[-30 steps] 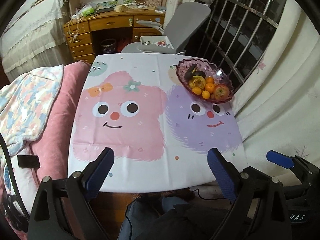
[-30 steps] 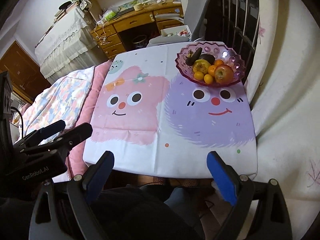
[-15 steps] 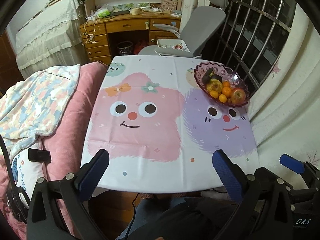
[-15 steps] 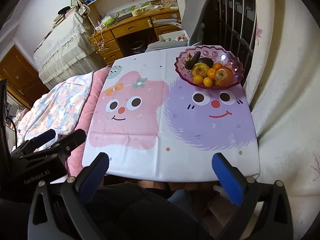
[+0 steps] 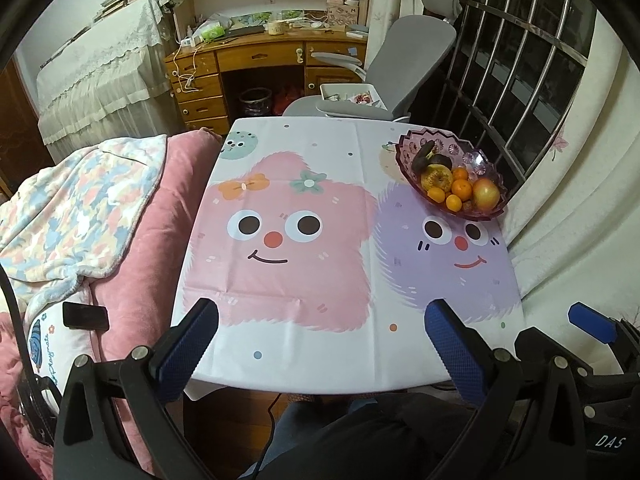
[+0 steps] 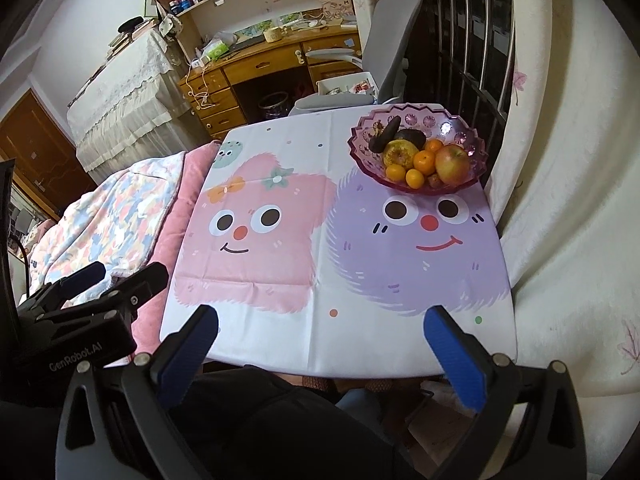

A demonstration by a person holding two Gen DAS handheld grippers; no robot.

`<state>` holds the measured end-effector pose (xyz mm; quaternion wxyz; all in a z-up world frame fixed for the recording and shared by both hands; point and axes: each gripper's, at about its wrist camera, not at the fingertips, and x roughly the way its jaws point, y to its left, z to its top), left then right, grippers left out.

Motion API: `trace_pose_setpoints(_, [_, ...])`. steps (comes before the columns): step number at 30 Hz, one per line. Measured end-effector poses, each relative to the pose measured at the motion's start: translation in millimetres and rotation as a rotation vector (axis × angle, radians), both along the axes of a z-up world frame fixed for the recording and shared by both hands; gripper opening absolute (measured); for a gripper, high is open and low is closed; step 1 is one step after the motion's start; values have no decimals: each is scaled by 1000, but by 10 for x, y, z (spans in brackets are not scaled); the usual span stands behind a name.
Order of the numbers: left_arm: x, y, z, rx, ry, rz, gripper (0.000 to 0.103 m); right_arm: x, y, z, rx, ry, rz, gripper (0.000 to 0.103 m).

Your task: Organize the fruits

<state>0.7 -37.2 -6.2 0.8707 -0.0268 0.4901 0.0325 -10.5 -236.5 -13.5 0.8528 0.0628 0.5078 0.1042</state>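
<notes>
We hold our left gripper (image 5: 320, 332) and right gripper (image 6: 320, 332) with jaws just spread fully wide, nothing between them. The scalloped purple glass fruit bowl (image 6: 460, 136) sits well beyond both, at the far right corner of the cartoon-printed tablecloth (image 6: 280, 320), holding oranges (image 6: 424, 161), a red apple (image 6: 452, 165) and perhaps blackened bananas.

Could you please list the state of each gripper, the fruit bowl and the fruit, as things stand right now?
left gripper: open, jaws have just been opening, nothing between them.
right gripper: open, jaws have just been opening, nothing between them.
fruit bowl: upright on the tablecloth, at its far right corner.
apple: in the bowl.
oranges: in the bowl, untouched.
</notes>
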Motion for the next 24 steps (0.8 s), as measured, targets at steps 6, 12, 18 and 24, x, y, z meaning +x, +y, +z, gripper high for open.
trace_pose_setpoints(6, [4,29,13,4,-7,10,103,30,22,4,0,-1,7,103])
trace_pose_setpoints(12, [3,54,24,4,-12,14,103,52,50,3,-5,1,14,103])
trace_pose_setpoints(18, [3,47,21,5,-11,15,103,51,65,-6,-8,4,14,103])
trace_pose_setpoints(24, [6,47,21,5,-6,10,103,52,65,-6,-6,5,14,103])
